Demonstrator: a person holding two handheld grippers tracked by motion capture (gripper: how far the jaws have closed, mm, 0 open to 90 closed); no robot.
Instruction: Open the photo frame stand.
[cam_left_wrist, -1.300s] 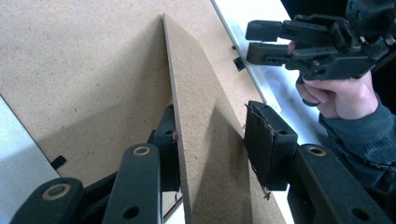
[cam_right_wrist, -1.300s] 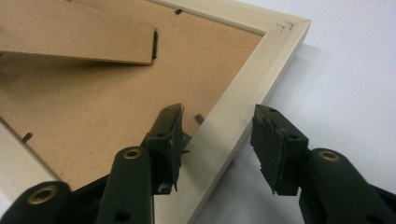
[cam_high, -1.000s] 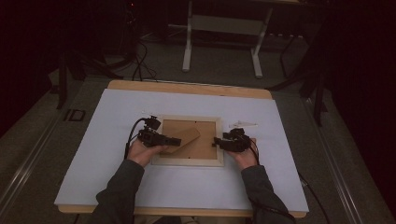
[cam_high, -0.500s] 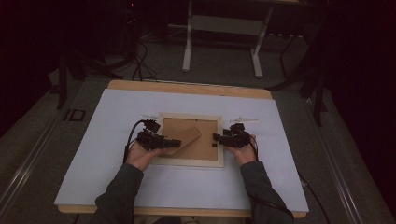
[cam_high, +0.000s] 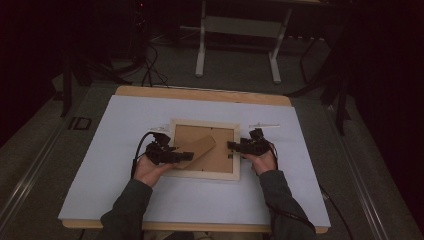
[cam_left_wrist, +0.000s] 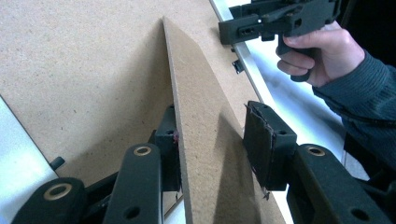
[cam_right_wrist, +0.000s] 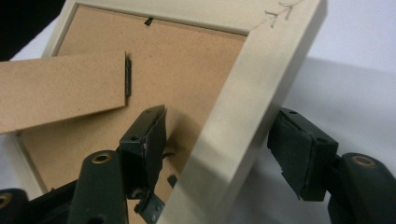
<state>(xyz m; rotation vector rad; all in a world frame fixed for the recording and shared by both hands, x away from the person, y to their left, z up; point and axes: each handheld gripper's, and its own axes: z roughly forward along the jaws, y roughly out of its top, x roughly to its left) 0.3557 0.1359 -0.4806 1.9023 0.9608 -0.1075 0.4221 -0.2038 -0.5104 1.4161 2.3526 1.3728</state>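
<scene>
The picture frame (cam_high: 204, 174) lies face down at the middle of the white table (cam_high: 100, 150), brown backing up, and both grippers are on it. At nine o'clock of the frame, the left gripper (cam_high: 186, 156) reaches in over the frame's left rail, and its jaws straddle the cardboard stand (cam_high: 200, 147), the prop flap that slants up toward one o'clock across the backing. In the left gripper view the stand (cam_left_wrist: 201, 140) runs edge-on between the jaws; the left pad (cam_left_wrist: 168, 140) sits right against it, the right pad (cam_left_wrist: 268, 144) stands off with a gap, so the claw is apart, not clamped. At three o'clock, the right gripper (cam_high: 233, 146) sits at the frame's right rail. In the right gripper view that pale rail (cam_right_wrist: 238, 121) passes between its jaws, which have just been opening: one pad over the backing (cam_right_wrist: 187, 70), the other out over the table, neither pressing on the wood. The hand (cam_high: 261, 161) behind it rests on the table.
</scene>
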